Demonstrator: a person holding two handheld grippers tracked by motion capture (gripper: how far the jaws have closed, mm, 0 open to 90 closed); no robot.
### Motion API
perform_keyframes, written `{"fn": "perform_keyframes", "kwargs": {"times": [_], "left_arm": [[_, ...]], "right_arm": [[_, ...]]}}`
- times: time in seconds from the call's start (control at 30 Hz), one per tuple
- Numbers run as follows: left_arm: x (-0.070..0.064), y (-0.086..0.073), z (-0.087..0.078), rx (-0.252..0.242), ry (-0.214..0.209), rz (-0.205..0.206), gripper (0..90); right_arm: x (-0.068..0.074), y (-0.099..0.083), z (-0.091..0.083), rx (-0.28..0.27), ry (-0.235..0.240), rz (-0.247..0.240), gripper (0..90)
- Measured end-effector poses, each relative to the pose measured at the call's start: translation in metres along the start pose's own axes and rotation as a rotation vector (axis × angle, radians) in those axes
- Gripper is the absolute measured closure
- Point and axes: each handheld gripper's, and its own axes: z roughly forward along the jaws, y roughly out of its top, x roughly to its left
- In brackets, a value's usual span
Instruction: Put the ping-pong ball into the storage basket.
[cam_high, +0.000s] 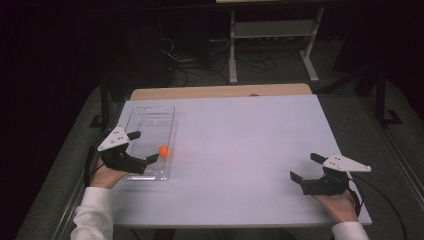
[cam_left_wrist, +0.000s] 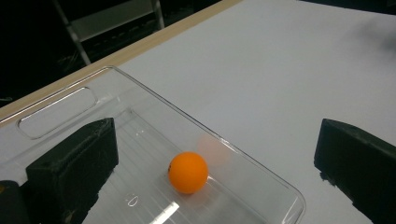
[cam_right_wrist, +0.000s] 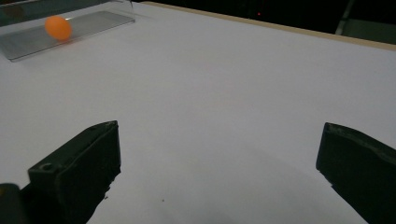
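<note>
One orange ball (cam_left_wrist: 187, 172) lies in the clear tray (cam_left_wrist: 261, 173): light, smooth, likely to roll (grip across its middle). Both hand-held grippers, left (cam_high: 141, 146) and right (cam_high: 303, 167), gape wide, empty.

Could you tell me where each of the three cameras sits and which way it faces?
High view: above the person's side, looking forward and down on the table; forearms, left gripper and right gripper show.
Left gripper view: on the left gripper, facing the orange ball in the clear tray; its open jaws show.
Right gripper view: on the right gripper, looking across the table; open jaws.
All three share ball and tray.
</note>
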Motion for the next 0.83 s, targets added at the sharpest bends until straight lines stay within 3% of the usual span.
{"fn": "perform_keyframes", "kwargs": {"times": [0.17,0.53,0.67,0.73,0.83], "left_arm": [[0.002,-0.009,-0.001,-0.032,-0.004,-0.03,0.0],[0.001,-0.028,-0.006,-0.129,0.045,-0.083,0.0],[-0.002,-0.032,-0.007,-0.135,0.065,-0.069,0.0],[-0.004,-0.032,-0.009,-0.152,0.096,-0.061,0.0],[-0.003,-0.032,-0.013,-0.158,0.092,-0.063,0.0]], "right_arm": [[0.0,0.0,0.0,0.0,0.0,0.0,0.0],[0.0,0.0,0.001,0.003,-0.003,-0.001,0.0],[-0.001,-0.001,0.002,0.007,-0.003,-0.001,0.0],[-0.001,-0.001,0.003,0.008,-0.003,-0.002,0.0],[-0.001,-0.001,0.004,0.013,-0.002,-0.004,0.0]]}}
